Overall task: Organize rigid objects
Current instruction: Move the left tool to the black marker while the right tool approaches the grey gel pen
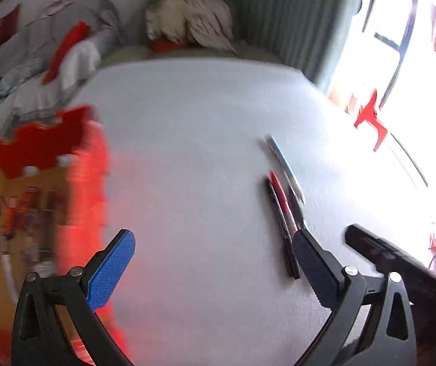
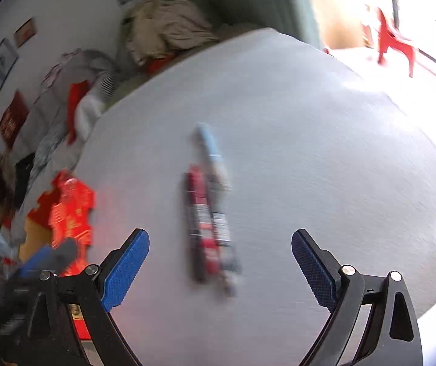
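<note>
Several pens lie side by side on the white table point(image 1: 205, 140). Among them are a red pen point(image 1: 282, 198), a black pen point(image 1: 279, 222) and a silvery pen point(image 1: 285, 164). My left gripper point(image 1: 213, 248) is open and empty, with the pens just left of its right finger. The right wrist view shows the same bundle: a red pen point(image 2: 199, 213) and a light blue pen point(image 2: 213, 152). They lie just ahead of my open right gripper point(image 2: 219, 248), which holds nothing. A red and yellow box point(image 1: 41, 201) stands beside the left gripper's blue pad.
Crumpled clothes and bedding point(image 1: 187, 18) are piled behind the table. The red and yellow box point(image 2: 65, 213) sits at the table's left edge. A red plastic chair point(image 2: 395, 39) stands by the bright window. The right gripper's black body point(image 1: 401, 262) shows at lower right.
</note>
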Demonstrator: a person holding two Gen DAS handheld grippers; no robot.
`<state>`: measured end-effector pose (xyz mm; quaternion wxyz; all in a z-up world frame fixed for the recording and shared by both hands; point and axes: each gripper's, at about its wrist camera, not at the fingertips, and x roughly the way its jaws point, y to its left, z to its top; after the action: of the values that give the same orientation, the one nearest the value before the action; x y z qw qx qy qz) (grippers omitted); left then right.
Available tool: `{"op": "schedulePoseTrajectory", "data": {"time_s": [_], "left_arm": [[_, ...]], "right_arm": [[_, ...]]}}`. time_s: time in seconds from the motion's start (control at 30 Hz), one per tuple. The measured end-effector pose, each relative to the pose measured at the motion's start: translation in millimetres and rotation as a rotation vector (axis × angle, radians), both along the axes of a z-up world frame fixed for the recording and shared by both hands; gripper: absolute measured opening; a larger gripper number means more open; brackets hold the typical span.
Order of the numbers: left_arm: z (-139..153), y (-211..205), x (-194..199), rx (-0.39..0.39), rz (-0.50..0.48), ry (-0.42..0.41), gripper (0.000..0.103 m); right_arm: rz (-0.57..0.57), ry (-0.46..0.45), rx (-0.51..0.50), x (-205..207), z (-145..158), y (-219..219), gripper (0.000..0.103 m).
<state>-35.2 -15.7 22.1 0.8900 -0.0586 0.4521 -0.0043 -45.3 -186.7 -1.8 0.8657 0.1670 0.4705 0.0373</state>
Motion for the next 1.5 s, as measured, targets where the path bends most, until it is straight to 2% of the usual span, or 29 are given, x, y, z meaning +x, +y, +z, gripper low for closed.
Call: {"op": "schedulePoseTrajectory", "data": {"time_s": [0.13, 0.23, 0.4, 0.5, 0.63, 0.7, 0.77, 0.83, 0.97, 1.07, 1.3, 1.5], "left_arm": [[-30, -25, 29, 0.073, -0.015, 0.061, 0.103], [-46, -32, 45, 0.078, -0.026, 0.106, 0.103], [-61, -36, 56, 0.062, -0.030, 0.139, 0.103], [-68, -41, 60, 0.103, -0.027, 0.164, 0.103], [-66, -37, 57, 0.108, -0.009, 0.152, 0.103], [-64, -29, 55, 0.141, 0.032, 0.135, 0.103], [-66, -20, 55, 0.120, 0.052, 0.139, 0.103], [-67, -17, 55, 0.099, 0.053, 0.149, 0.103], [-67, -20, 48, 0.121, 0.046, 0.125, 0.103], [-69, -22, 52, 0.094, 0.052, 0.126, 0.103], [-71, -11, 49, 0.091, 0.072, 0.115, 0.103], [-70, -7, 48, 0.089, 0.078, 0.118, 0.103]], "right_arm": [[-0.037, 0.013, 0.042, -1, -10, -35, 0.096], [-0.041, 0.011, 0.045, -2, -14, -52, 0.096], [-0.054, 0.013, 0.088, 1, -20, -62, 0.096], [-0.046, 0.014, 0.091, 1, -23, -63, 0.096], [-0.033, 0.016, 0.088, 4, -26, -58, 0.096], [-0.006, 0.019, 0.060, 6, -27, -52, 0.096], [0.038, 0.015, 0.007, 10, -27, -39, 0.096], [0.093, 0.007, -0.058, 16, -26, -24, 0.096], [0.217, -0.002, -0.179, 29, -28, 12, 0.096], [0.216, -0.027, -0.247, 37, -29, 20, 0.096], [0.263, 0.038, -0.264, 51, -45, 37, 0.096], [0.275, 0.041, -0.384, 53, -49, 38, 0.096]]}}
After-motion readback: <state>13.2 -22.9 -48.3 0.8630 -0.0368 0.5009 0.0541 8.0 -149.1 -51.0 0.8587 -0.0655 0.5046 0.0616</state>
